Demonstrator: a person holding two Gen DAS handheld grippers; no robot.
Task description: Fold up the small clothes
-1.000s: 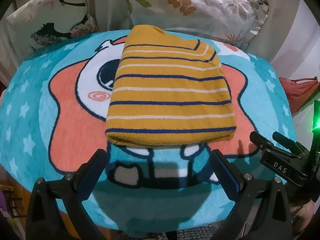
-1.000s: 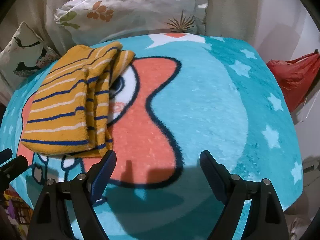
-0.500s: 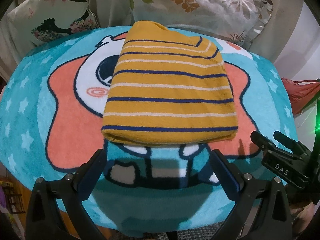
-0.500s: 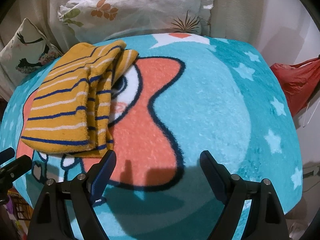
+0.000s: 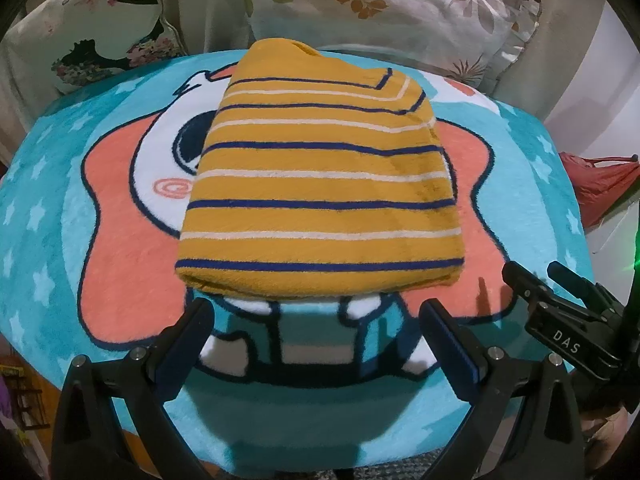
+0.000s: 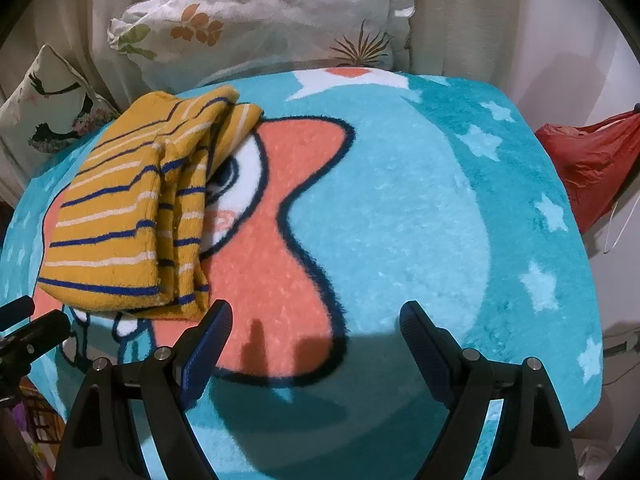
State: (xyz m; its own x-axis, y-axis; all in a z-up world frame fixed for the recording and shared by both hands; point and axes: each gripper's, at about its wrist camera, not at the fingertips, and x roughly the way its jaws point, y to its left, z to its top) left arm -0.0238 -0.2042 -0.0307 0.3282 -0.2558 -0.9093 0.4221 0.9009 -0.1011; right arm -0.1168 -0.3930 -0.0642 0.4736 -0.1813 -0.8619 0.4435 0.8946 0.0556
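A folded mustard-yellow garment [image 5: 320, 200] with blue and white stripes lies in several layers on a teal cartoon blanket [image 5: 80, 168]. My left gripper [image 5: 316, 330] is open and empty, hovering just in front of the garment's near edge. In the right wrist view the garment [image 6: 132, 216] lies at the left, its stacked layers showing along the right side. My right gripper [image 6: 316, 334] is open and empty over the blanket [image 6: 420, 208], to the right of the garment and apart from it. The right gripper's body [image 5: 568, 320] shows at the left wrist view's right edge.
Two floral pillows [image 5: 380, 4] [image 5: 96, 36] lean behind the blanket. A red bag [image 6: 588, 168] hangs off the right side. The blanket's near edge drops off just below both grippers. The left gripper's body [image 6: 28, 340] shows at the right wrist view's left edge.
Both grippers have drifted slightly closer and lower over the blanket, so the garment sits a little nearer in both views. Both stay open; the garment has not moved.
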